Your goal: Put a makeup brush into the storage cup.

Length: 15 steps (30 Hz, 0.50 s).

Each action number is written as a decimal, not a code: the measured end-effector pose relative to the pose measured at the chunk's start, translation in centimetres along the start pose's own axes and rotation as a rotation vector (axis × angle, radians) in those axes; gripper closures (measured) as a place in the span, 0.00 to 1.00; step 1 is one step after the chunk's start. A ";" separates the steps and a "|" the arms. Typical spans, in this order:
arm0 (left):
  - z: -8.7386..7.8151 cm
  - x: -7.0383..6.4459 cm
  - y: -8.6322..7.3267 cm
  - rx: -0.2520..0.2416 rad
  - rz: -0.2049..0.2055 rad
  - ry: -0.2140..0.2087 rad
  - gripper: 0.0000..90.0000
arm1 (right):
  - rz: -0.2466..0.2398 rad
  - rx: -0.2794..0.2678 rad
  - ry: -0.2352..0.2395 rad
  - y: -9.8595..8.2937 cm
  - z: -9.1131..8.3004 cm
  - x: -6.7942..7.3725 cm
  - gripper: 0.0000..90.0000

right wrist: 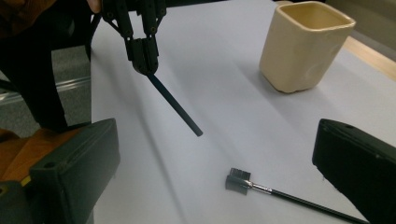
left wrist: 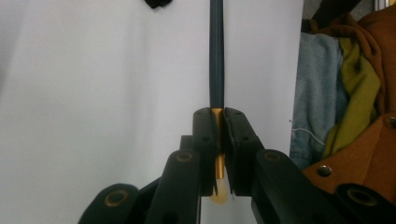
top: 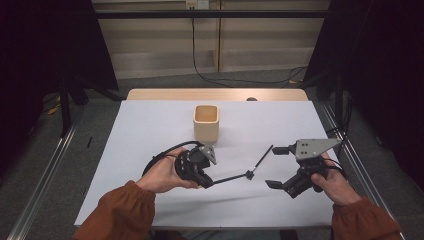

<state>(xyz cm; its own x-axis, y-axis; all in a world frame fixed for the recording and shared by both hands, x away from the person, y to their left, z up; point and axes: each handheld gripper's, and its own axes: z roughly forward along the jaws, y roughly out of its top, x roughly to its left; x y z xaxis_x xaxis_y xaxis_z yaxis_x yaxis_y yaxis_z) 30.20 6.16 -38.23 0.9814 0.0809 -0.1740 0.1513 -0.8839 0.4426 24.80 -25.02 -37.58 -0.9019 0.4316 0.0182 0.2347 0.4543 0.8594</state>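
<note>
Two slim tools are in play: the left hand-held gripper is clamped on a dark pencil-like stick, held clear above the worktop. The right hand-held gripper stands wide apart beside the brow brush, which lies ungrasped. Neither tool has reached the beige cup, so both placements seemingly remain.

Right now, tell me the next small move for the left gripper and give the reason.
Probably carry it toward the beige cup and tip the pencil's free end over the open rim. The left gripper is already shut on the dark pencil, held clear of the white table cover, and the cup stands upright just beyond. The right gripper is open above the small brush.
</note>
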 end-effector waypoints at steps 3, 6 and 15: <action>0.1 0.0 0.0 0.010 -0.001 -0.002 0.93 | -0.021 0.032 0.009 0.5 0.6 -0.1 0.01; 0.2 0.1 0.1 0.009 -0.008 -0.009 0.93 | -0.060 0.078 0.009 1.4 1.1 -0.1 0.01; 0.6 0.1 0.3 0.031 -0.016 -0.019 0.93 | -0.168 0.261 0.079 3.8 3.1 0.0 0.05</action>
<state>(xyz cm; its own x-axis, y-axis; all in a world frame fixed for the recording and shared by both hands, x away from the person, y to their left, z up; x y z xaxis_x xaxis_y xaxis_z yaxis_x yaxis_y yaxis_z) 30.29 5.65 -38.64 0.9764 0.0864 -0.1980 0.1628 -0.8965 0.4120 26.83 -20.94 -35.89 -0.9589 0.2764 -0.0645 0.1560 0.7031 0.6937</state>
